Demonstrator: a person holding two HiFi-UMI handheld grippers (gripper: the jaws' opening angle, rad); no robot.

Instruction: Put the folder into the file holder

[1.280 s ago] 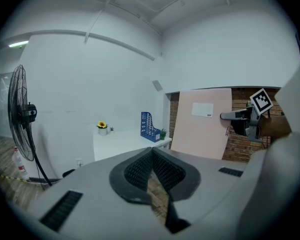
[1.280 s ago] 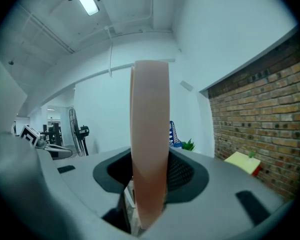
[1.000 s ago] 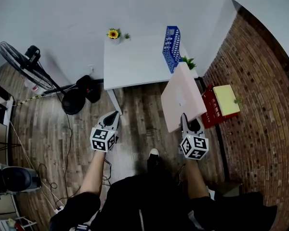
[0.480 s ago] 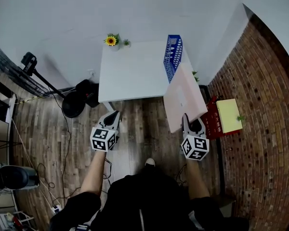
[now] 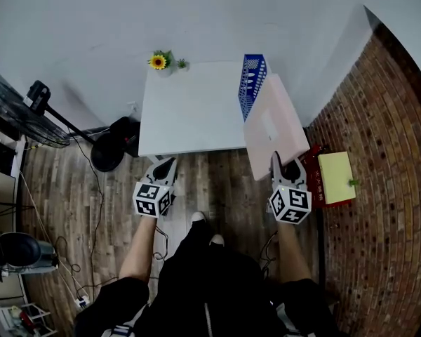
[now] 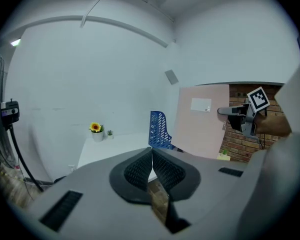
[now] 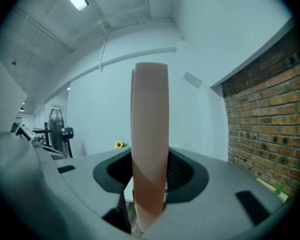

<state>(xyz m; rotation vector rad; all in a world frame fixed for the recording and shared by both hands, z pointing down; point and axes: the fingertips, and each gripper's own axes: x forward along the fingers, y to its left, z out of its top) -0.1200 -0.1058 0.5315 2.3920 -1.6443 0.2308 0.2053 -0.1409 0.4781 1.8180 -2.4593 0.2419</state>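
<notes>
You're in the carry step: your right tool (image 5: 284,166) clamps the pink folder (image 5: 272,126) by its near edge, upright in the air just beside the blue holder (image 5: 250,83) on the desk (image 5: 186,111), not in it. Your left tool (image 5: 165,165) is clenched, empty. Next, I judge, line the folder's edge with a slot and lower it in

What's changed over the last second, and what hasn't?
The person stepped toward the table, carrying both grippers forward. The pink folder, clamped in the right gripper, moved from over the floor to alongside the blue file holder, not yet in it. Unchanged: that grip, the left gripper shut and empty, the sunflower on the table.
</notes>
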